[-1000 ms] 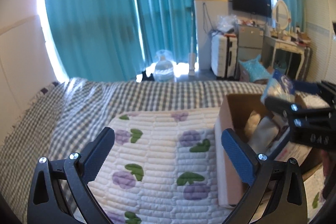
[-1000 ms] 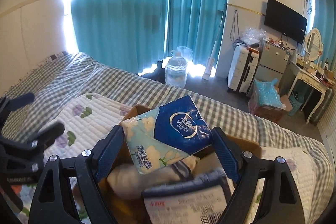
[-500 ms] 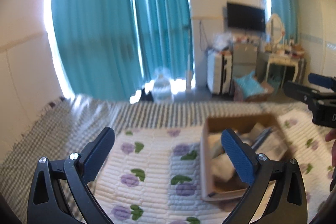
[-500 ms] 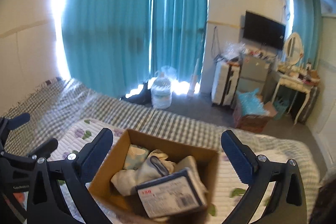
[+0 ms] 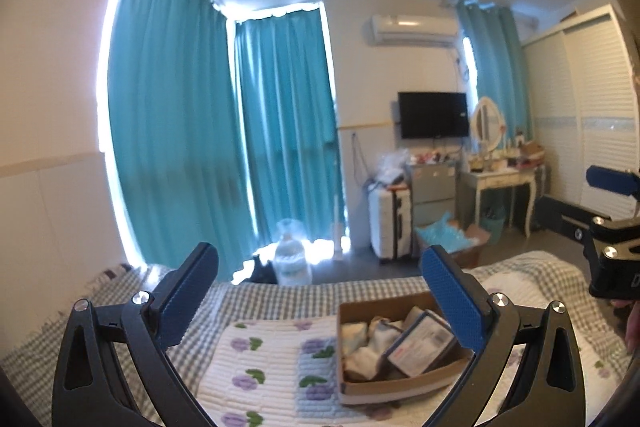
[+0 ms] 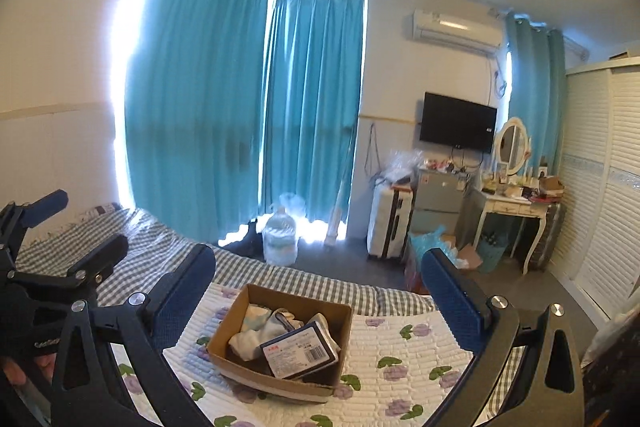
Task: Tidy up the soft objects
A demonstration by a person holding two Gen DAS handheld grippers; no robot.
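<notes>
A brown cardboard box (image 6: 228, 357) sits on the quilted floral mat (image 6: 404, 359) on the bed. It holds soft white cloths (image 6: 248, 337) and a dark packet with a white label (image 6: 298, 353). The box also shows in the left wrist view (image 5: 400, 387), with the same labelled packet (image 5: 420, 347). My left gripper (image 5: 320, 291) is open and empty, raised above and behind the box. My right gripper (image 6: 320, 291) is open and empty, also raised well above the box. The left gripper shows at the left edge of the right wrist view (image 6: 52, 259).
The bed has a grey checked cover (image 6: 152, 247). Beyond it are teal curtains (image 6: 240, 107), a water jug (image 6: 280, 243), a white suitcase (image 6: 390, 227), a dressing table (image 6: 516, 211) and a white wardrobe (image 6: 600, 187) at the right.
The right gripper let go of the blue tissue pack it held a second ago and opened. Both grippers have risen and pulled back from the box, which now looks smaller and lower.
</notes>
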